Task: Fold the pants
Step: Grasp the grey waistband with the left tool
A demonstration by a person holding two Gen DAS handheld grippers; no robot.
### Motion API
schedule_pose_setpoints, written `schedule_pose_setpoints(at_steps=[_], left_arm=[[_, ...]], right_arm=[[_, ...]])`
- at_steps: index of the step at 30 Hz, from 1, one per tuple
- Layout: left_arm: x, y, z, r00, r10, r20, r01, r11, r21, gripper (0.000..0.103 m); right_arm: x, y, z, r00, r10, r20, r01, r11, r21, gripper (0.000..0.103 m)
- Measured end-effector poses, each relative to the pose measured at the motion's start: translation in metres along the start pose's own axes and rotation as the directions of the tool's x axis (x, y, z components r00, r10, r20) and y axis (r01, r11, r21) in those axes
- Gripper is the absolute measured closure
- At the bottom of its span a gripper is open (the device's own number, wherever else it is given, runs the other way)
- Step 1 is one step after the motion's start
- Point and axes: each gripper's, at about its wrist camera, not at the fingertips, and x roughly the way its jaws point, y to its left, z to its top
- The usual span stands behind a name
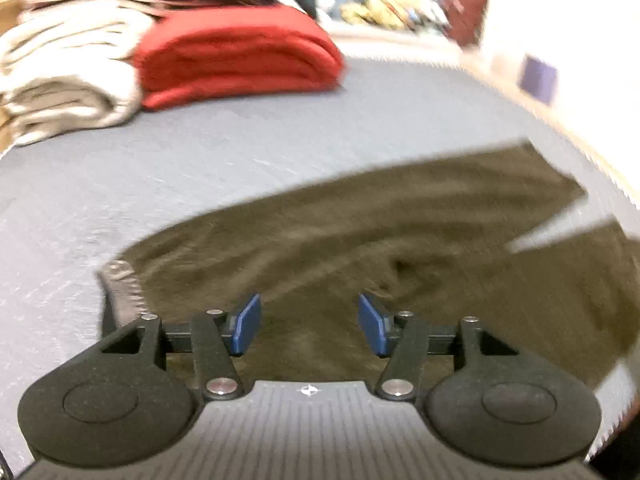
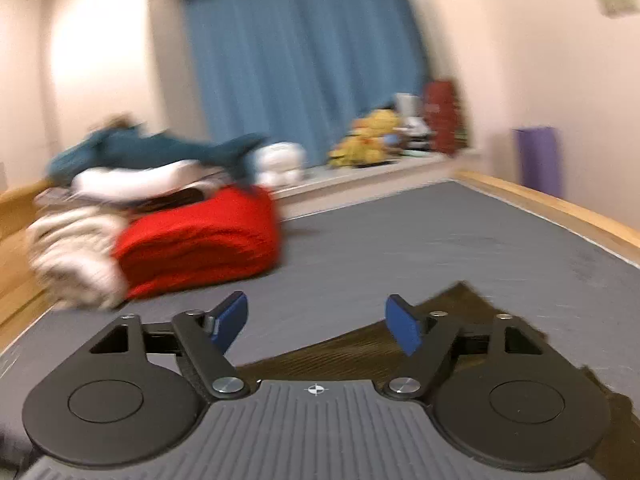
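— Across the far end of the bed (image 1: 200, 168), what do you record?

— A folded red blanket (image 1: 236, 54), with a stack of cream-coloured folded cloth (image 1: 60, 76) touching its left side. On top of that pile lie a white pillow-like item and a blue plush shark (image 2: 160, 152). Behind them hangs a blue curtain (image 2: 296, 56); on the ledge below it sit yellow soft toys (image 2: 368, 136) and a red item. A purple roll (image 2: 538, 160) stands by the wall on the right, past the wooden bed frame (image 2: 560, 208). Nothing stands between the fingers and the garment.

— And the pants?

— The dark olive pants (image 1: 360, 232) lie spread flat on the grey sheet, near edge of the bed, well apart from the pile. In the left wrist view they fill the ground directly beneath and ahead of the left gripper (image 1: 310, 322), a leg running off to the right. In the right wrist view one corner shows under the right gripper (image 2: 316, 322).

— State of the fingers?

— Both pairs stand spread, blue pads apart, with nothing between them. Neither touches the cloth.

— Anything uncertain?

— Both views are smeared by motion. The waistband end is partly hidden behind the left gripper's body; the leg ends run out of view. Items on the ledge cannot be identified.
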Motion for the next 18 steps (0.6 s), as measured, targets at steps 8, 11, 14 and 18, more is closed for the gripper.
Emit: schedule_pose_setpoints(at_steps=[8, 11, 14, 18], left_arm=[[0.039, 0.091, -0.036, 0.993, 0.097, -0.067, -0.105, 0.986, -0.127, 0.086], [0.072, 0.112, -0.057, 0.959, 0.129, -0.251, -0.165, 0.978, -0.127, 0.094], [0.082, 0.131, -0.066, 0.947, 0.1, -0.304, -0.168, 0.964, -0.205, 0.101], [0.084, 0.139, -0.059, 0.952, 0.057, -0.299, -0.157, 0.933, -0.324, 0.1]], right_arm=[[-0.027, 0.071, -0.064, 0.971, 0.167, -0.173, -0.203, 0.955, -0.215, 0.022], [-0.024, 0.087, -0.109, 0.944, 0.206, -0.256, -0.271, 0.93, -0.249, 0.026], [-0.013, 0.095, -0.149, 0.89, 0.219, -0.4, -0.324, 0.921, -0.216, 0.034], [0.0, 0.108, -0.19, 0.805, 0.185, -0.563, -0.404, 0.867, -0.292, 0.035]])
